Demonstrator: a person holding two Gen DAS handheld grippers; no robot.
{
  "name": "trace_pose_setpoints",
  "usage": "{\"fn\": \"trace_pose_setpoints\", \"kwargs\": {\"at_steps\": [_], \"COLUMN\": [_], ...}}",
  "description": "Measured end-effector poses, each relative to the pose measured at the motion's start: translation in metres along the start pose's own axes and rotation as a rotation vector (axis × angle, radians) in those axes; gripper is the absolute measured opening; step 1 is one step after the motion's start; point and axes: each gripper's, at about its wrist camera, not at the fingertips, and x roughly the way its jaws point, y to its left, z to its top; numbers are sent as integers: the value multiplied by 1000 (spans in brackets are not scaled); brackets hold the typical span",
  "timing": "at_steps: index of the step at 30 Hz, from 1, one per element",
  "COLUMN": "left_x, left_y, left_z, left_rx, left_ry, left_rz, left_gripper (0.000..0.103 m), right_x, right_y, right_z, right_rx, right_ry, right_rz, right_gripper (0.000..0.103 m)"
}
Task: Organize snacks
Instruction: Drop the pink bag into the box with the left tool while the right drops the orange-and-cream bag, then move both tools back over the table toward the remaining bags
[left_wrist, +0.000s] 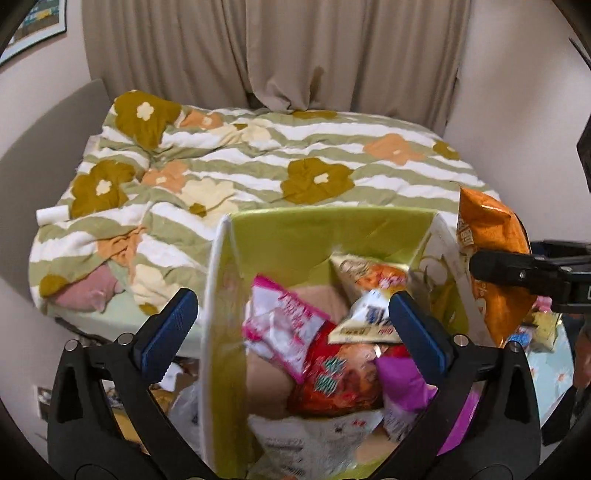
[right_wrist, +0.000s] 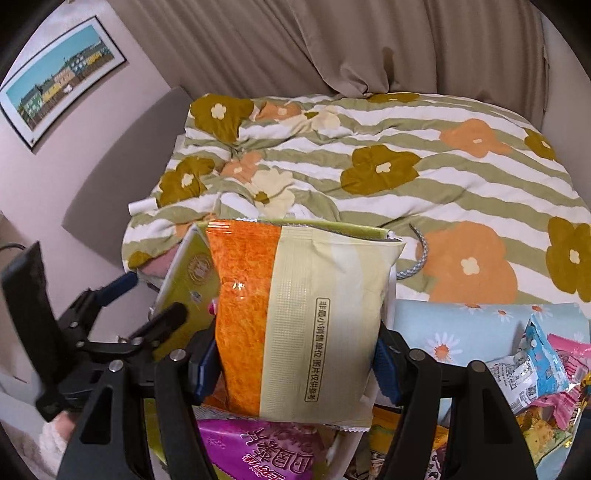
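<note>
- The right hand-held gripper (right_wrist: 295, 363) is closed on the orange-and-cream snack bag (right_wrist: 299, 317), its blue pads pressing the two side edges low on the pack.
- The bag stands up from the jaws, with its long axis running straight ahead of the right hand-held gripper and its sealed far edge pointing away toward the bed (right_wrist: 406, 155). In the left wrist view it hangs just outside the right wall of the green box (left_wrist: 332, 229).
- The left hand-held gripper (left_wrist: 291, 325) is spread wide and holds nothing. It hovers over the box, one finger outside the left wall, with packets (left_wrist: 332, 384) lying loose below it.
- Risk: the puffy, slick bag is held only by its lower edges, so I judge it could pivot or slide out of the jaws before it is over the opening.
- Risk: released here, it would likely catch the box rim and drop outside.
- Risk: the box is already crowded, so the bag may perch on top and tip out.
</note>
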Motion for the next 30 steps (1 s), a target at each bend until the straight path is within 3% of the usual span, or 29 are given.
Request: {"fn": "trace_pose_setpoints", "kwargs": {"at_steps": [6,17,18,21,24,30], "left_x": [-20,-31,-31,-31,-29,-40], "left_y": [4,35,36,39,38,31], "left_z": [-10,-26,-27,-31,-36,-37], "left_rx": [-33,-149,-154,-167,-173,-160], "left_ry": [22,42,43,51,62,50], "left_rz": [70,103,104,111,107,108], "left_gripper": [103,103,103,103,103,103], "right_x": [13,67,71,72,60,42], "right_y": [11,58,59,58,59,59], "right_z": [5,34,34,33,26,17], "right_rx": [-54,-214,-212,-202,-233,-255], "right_ry": [39,130,135,111,37,22], "right_rz": [33,43,45,60,28,7], "right_gripper": [64,67,73,103,103,103]}}
